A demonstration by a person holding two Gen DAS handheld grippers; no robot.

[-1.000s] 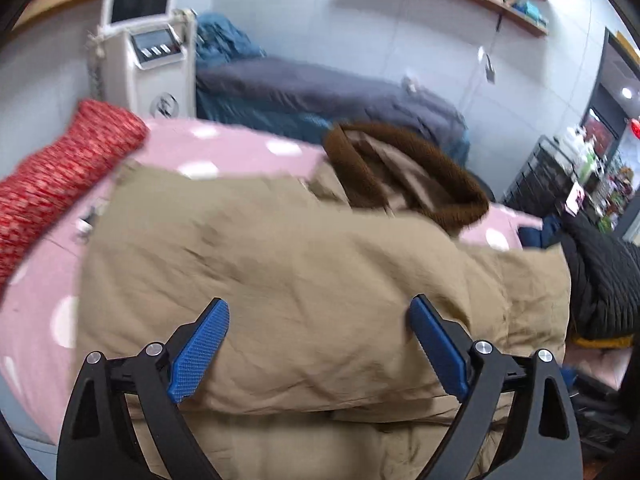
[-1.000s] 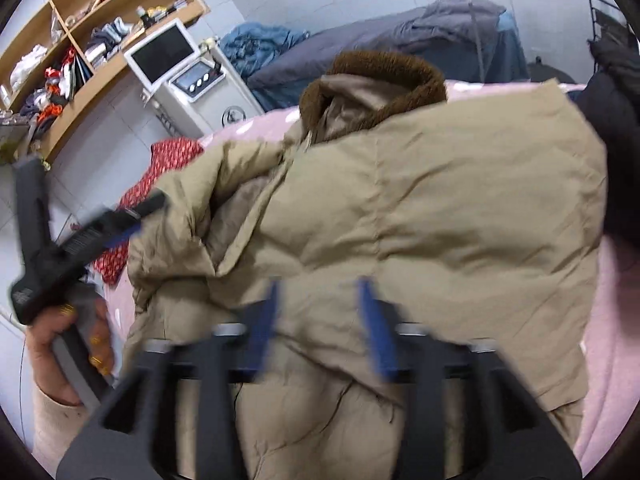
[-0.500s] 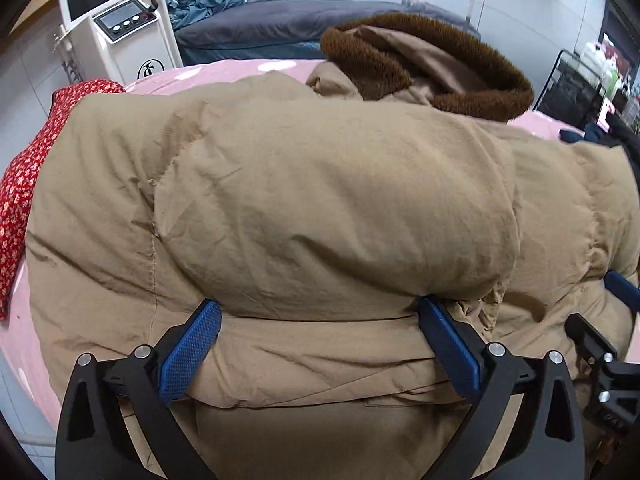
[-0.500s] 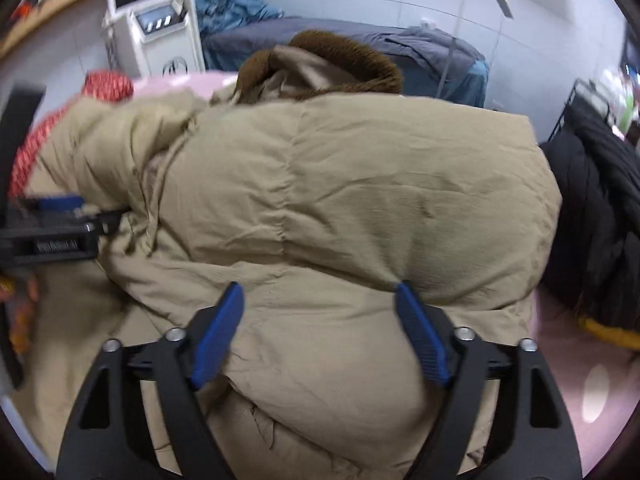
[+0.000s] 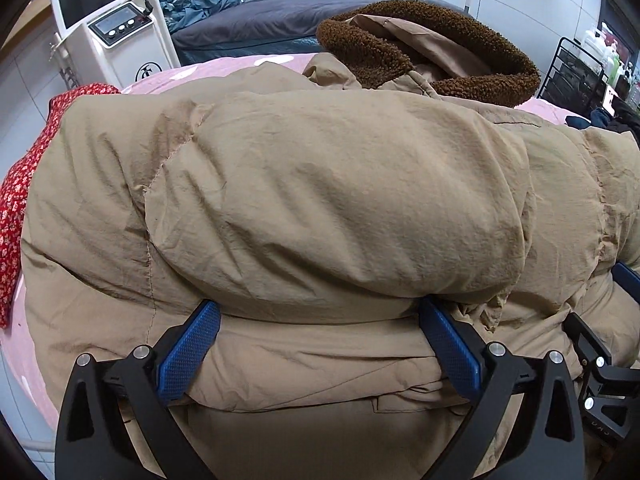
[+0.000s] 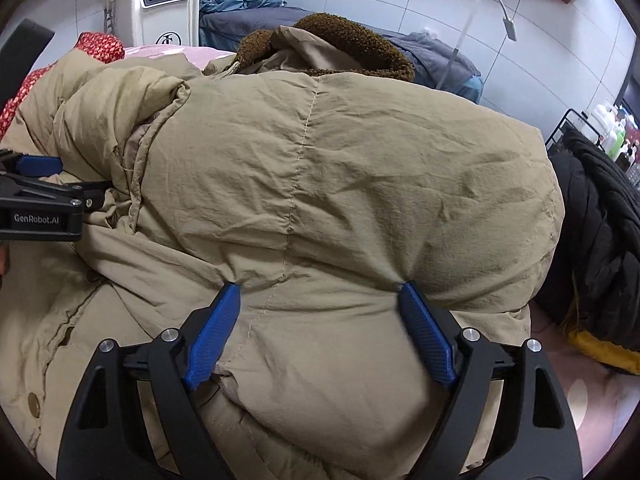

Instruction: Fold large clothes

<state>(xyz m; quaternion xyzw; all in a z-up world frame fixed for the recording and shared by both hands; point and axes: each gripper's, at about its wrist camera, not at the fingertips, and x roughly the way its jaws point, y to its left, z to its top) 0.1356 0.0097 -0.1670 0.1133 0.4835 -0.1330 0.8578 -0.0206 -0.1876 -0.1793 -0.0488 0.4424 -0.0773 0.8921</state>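
A large tan padded coat (image 5: 320, 184) with a brown fleece collar (image 5: 400, 48) lies folded on a pink dotted bed cover (image 5: 224, 68). My left gripper (image 5: 319, 306) is open wide, its blue tips tucked against the lower edge of the puffy top fold. In the right wrist view the same coat (image 6: 340, 168) fills the frame. My right gripper (image 6: 319, 289) has its jaws opening, with a bulge of coat fabric between them and the tips resting at the fold's crease. Each gripper shows at the edge of the other's view, the left gripper (image 6: 40, 196) at the coat's left side.
A red patterned cloth (image 5: 16, 208) lies on the bed's left. A black garment (image 6: 600, 232) is heaped on the right. Behind stand a white machine with a screen (image 5: 116, 40), a dark treatment bed (image 5: 260, 20) and a wire rack (image 5: 576, 76).
Both grippers have come down close onto the coat. The right jaws have spread much wider, and the left a little. The coat's upper layer now lies folded over the body.
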